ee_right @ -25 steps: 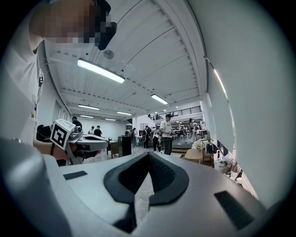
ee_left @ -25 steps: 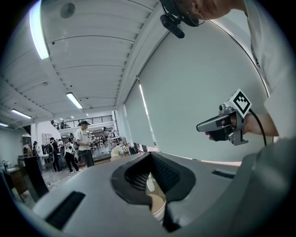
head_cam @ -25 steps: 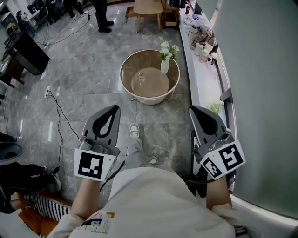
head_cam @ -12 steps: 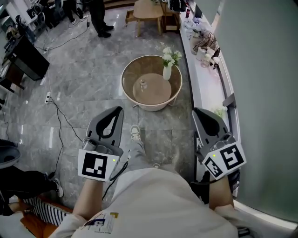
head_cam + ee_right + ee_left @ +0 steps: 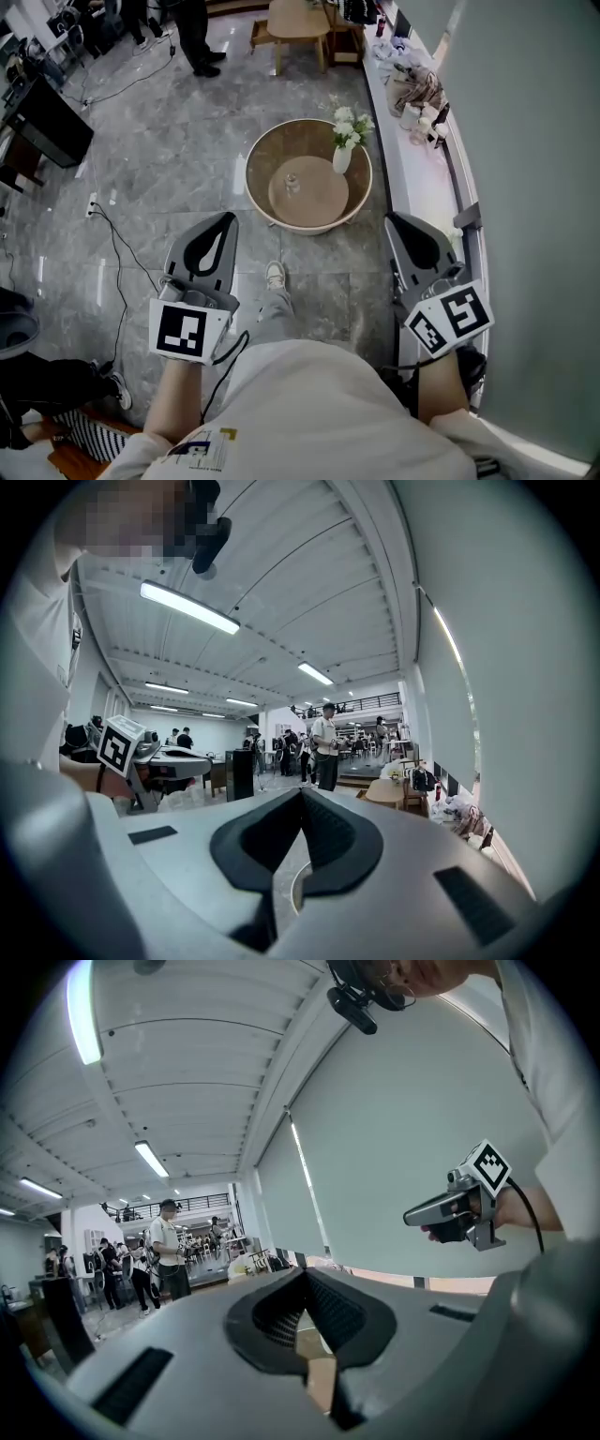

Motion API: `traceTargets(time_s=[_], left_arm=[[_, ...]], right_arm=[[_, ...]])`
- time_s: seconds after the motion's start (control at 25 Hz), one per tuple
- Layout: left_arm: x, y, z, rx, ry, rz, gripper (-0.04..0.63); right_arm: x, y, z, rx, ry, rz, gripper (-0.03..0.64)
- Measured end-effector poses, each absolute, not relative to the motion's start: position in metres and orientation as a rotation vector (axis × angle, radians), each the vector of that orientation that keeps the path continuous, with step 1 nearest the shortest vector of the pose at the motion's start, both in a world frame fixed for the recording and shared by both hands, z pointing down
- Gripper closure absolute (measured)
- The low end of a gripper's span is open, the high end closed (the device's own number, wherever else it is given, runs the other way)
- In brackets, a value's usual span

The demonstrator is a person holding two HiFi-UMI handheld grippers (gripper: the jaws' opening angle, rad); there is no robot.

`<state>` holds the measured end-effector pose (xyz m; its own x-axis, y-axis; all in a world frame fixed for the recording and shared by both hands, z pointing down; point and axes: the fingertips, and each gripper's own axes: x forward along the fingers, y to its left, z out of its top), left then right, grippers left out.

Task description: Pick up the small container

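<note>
My left claw [image 5: 223,221] and right claw [image 5: 394,223] hung clenched, empty. The small container [image 5: 292,183] stood at twelve o'clock.

I find no word, number or brand that I can read in any view. The marker cube [image 5: 180,330] at the back of my left gripper [image 5: 227,221] carries only a black-and-white square pattern with no letters, and the cube [image 5: 452,319] behind my right gripper [image 5: 393,221] shows the same kind of pattern. Just behind the left tongs, the white shirt has a small printed patch [image 5: 202,450], too small for me to make out
</note>
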<state>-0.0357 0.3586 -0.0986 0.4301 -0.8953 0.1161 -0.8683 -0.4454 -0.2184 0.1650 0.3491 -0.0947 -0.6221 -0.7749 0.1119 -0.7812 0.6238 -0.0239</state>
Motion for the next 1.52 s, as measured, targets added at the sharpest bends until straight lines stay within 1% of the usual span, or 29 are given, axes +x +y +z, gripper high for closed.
traceTargets(time_s=[0.2, 0.64, 0.96, 1.28, 1.4, 1.52], left_arm=[[-0.062, 0.311, -0.096, -2.57, 1.567, -0.349, 0.588], [-0.121, 0.192, -0.105, -2.641, 1.508, -0.3, 0.588], [-0.148, 0.112, -0.095, -2.673, 1.426, -0.293, 0.588], [-0.173, 0.065, -0.087, -2.695, 1.435, -0.271, 0.588], [-0.173, 0.054, -0.085, -2.699, 1.425, -0.271, 0.588], [-0.163, 0.045, -0.078, -2.689, 1.383, -0.338, 0.588]], right_arm=[[0.14, 0.304, -0.1, 1.331, -2.727, 0.112, 0.611], [0.072, 0.192, -0.107, 1.364, -2.667, 0.137, 0.611], [0.036, 0.112, -0.104, 1.427, -2.633, 0.131, 0.611], [0.022, 0.067, -0.107, 1.462, -2.604, 0.118, 0.611], [0.022, 0.054, -0.104, 1.461, -2.598, 0.123, 0.611], [0.027, 0.043, -0.099, 1.438, -2.603, 0.135, 0.611]])
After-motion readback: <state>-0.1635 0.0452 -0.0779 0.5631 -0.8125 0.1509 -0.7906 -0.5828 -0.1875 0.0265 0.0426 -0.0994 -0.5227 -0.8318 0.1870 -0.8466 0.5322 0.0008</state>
